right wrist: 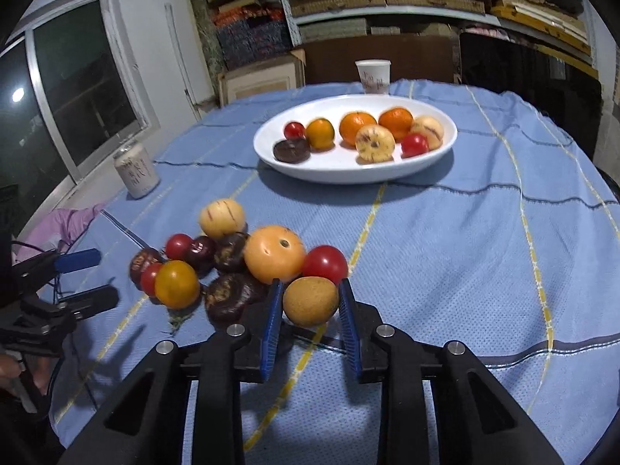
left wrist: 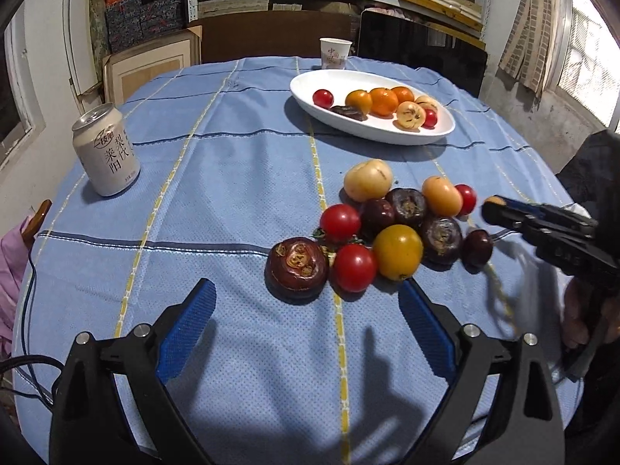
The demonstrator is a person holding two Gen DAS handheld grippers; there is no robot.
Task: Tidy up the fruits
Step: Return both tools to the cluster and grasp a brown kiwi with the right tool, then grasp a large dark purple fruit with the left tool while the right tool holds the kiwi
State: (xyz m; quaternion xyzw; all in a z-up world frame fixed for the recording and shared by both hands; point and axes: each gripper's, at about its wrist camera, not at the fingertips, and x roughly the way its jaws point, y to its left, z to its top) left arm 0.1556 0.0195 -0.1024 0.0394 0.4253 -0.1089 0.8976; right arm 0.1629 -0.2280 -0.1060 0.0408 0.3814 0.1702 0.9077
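A loose pile of fruit (left wrist: pixel 395 224) lies on the blue checked cloth: red tomatoes, dark purple-brown fruits, yellow and orange ones. My right gripper (right wrist: pixel 310 294) is shut on a small round tan fruit (right wrist: pixel 310 301) at the pile's near right edge, blue pads pressed against both its sides. My left gripper (left wrist: pixel 308 290) stands open just short of a dark brown fruit (left wrist: pixel 296 267) at the pile's near left, nothing between its fingers. The white oval plate (left wrist: pixel 372 131) further back holds oranges, tomatoes, pale fruits and a dark one.
A white drink can (left wrist: pixel 106 151) stands at the left of the table and a paper cup (left wrist: pixel 335 52) behind the plate. Shelves of boxes fill the back wall. A pink cloth (right wrist: pixel 66 224) hangs at the left edge. A hand (left wrist: pixel 581 310) grips the right tool.
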